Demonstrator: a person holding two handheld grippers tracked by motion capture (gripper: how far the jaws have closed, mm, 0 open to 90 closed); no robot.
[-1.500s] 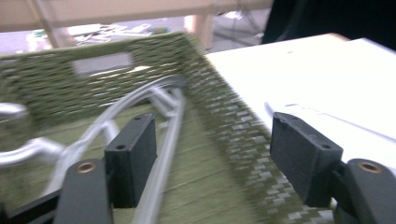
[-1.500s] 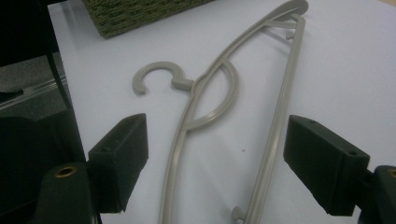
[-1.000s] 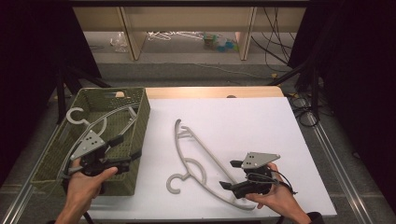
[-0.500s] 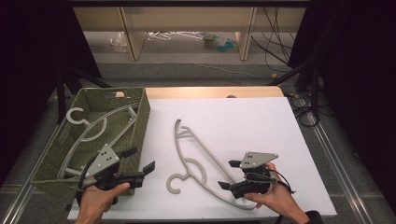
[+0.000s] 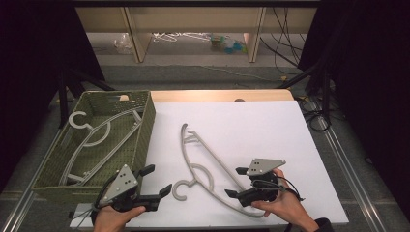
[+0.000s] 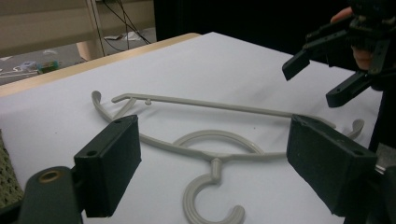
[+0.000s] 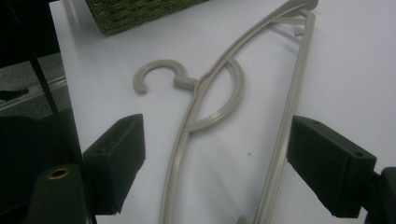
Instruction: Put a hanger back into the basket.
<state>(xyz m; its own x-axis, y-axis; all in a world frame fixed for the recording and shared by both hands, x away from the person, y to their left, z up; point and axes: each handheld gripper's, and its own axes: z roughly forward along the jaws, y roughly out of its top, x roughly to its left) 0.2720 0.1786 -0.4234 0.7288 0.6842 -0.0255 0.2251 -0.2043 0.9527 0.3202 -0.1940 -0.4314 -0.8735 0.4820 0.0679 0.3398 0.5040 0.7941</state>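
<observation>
The grey hanger lies flat on the near table between the wide-open, empty left gripper and right gripper; pinching its thin rail could slip.

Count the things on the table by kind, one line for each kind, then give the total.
Hangers: 2, one on the white table top and one inside the basket
Green woven basket: 1
Handheld grippers: 2, left gripper and right gripper, both open
Total: 5
</observation>
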